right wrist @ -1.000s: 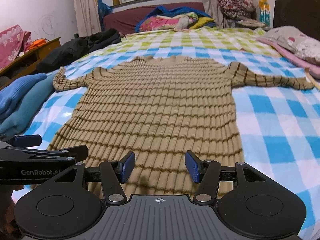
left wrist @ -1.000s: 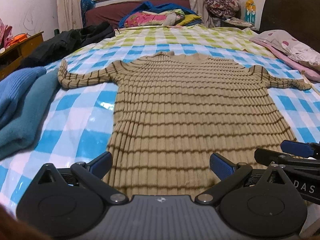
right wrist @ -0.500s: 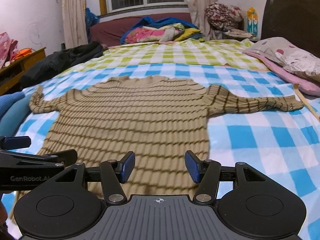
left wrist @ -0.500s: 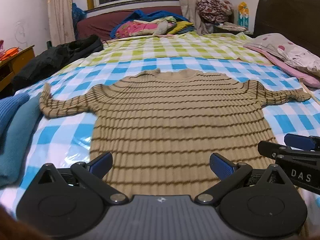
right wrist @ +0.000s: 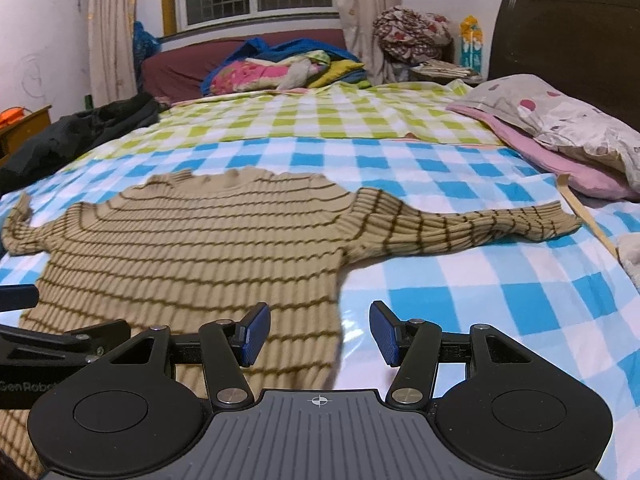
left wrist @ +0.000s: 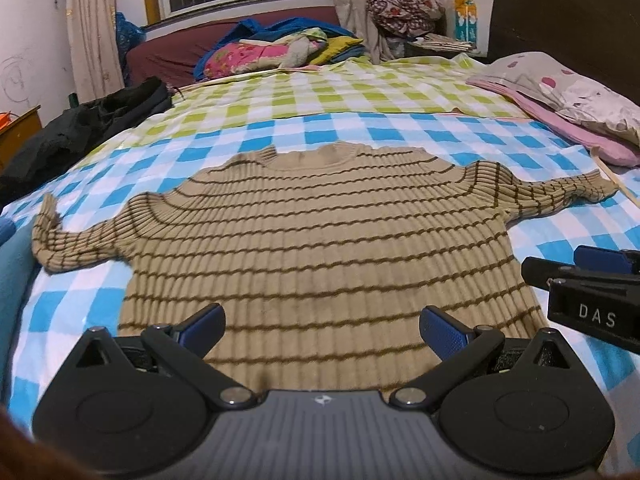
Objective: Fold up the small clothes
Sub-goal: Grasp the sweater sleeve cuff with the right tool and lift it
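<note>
A tan ribbed sweater with dark brown stripes (left wrist: 320,248) lies flat on the checked bed, sleeves spread to both sides; it also shows in the right wrist view (right wrist: 192,248). My left gripper (left wrist: 322,330) is open and empty, hovering above the sweater's hem. My right gripper (right wrist: 319,334) is open and empty over the hem's right corner, where sweater meets sheet. The right gripper's side shows at the right edge of the left wrist view (left wrist: 588,284). The left gripper's side shows at the left edge of the right wrist view (right wrist: 52,340).
The bed has a blue and green checked sheet (right wrist: 500,280). Teal and blue folded clothes (left wrist: 12,280) lie at the left. A black garment (left wrist: 80,128) lies far left. Pillows (right wrist: 560,128) lie at the right. A pile of bedding (left wrist: 280,48) sits at the back.
Both grippers have pulled back and risen from the sweater, so more of it shows. The right gripper has shifted right, toward the hem's right corner. Both stay open.
</note>
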A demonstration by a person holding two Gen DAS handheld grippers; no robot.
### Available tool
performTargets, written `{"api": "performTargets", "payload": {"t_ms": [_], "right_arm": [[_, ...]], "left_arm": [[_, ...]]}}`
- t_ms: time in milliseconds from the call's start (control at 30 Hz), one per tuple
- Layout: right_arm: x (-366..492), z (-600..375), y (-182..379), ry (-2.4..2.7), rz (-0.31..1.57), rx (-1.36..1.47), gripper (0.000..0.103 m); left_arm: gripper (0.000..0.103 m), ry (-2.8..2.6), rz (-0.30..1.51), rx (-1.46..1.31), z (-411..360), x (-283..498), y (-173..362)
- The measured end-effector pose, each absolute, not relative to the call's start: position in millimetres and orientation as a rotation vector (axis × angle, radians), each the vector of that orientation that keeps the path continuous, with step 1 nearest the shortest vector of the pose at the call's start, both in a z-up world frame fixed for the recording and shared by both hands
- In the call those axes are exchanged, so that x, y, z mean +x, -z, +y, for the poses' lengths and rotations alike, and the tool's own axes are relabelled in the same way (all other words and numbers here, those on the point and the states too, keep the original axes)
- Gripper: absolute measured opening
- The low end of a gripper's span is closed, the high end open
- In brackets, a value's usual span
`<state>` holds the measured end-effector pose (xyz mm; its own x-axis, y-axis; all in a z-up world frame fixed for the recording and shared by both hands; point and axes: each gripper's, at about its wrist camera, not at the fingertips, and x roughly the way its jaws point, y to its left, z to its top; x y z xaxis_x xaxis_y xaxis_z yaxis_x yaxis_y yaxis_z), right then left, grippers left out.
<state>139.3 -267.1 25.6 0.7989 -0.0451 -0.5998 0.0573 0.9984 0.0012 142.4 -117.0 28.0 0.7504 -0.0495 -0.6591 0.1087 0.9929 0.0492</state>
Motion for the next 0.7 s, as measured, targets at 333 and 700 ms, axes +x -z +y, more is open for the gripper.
{"api": "performTargets", "payload": {"t_ms": [333,700], "right_arm": [[169.4,-333.6,-27.2,0.172,0.613,0.115,0.052],[197.5,-465.0,-22.3,0.372,0.544,0.402,0.048]], "left_arm": [[0.103,0.141,0.682,0.092,-150.1,176.4,-28.5],[0.103,0.201,0.63,0.062,-218.4,221.2,-24.4]]}}
